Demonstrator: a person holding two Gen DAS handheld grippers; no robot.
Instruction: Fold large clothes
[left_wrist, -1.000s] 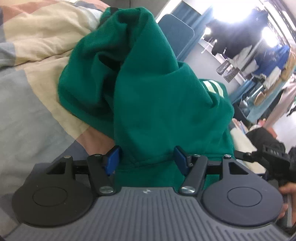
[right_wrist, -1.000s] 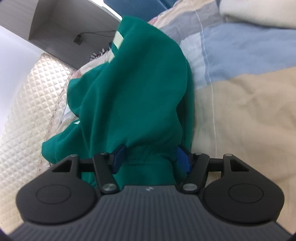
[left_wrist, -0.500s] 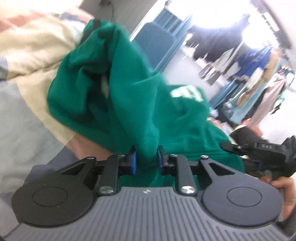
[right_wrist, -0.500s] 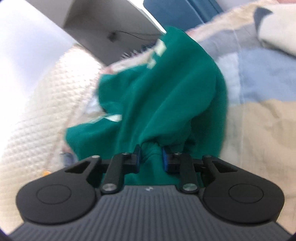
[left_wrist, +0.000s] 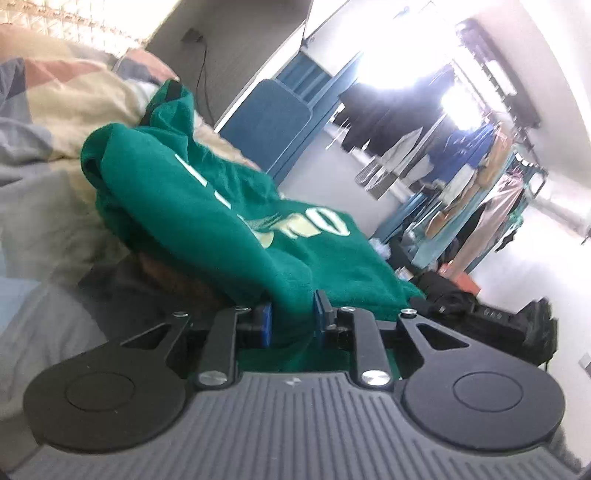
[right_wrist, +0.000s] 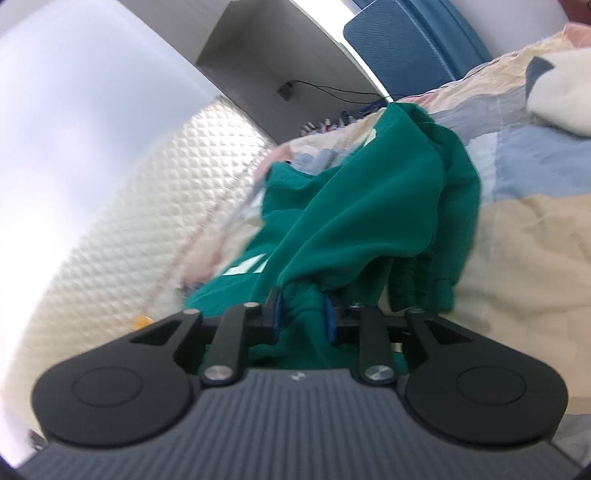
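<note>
Over patchwork bedding (right_wrist: 517, 240) both grippers' fingers, angled slightly downward, pinch the green sweatshirt (left_wrist: 207, 206)

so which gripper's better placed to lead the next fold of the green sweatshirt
Probably the left. The left gripper is shut on a flat edge of the green sweatshirt, printed front spread ahead of it. The right gripper pinches a bunched wad by the ribbed cuff.

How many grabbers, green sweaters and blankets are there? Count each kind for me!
Grippers: 2, the left gripper and the right gripper, both pinching the sweater
Green sweater: 1
Patchwork blanket: 1
Total: 4
</note>
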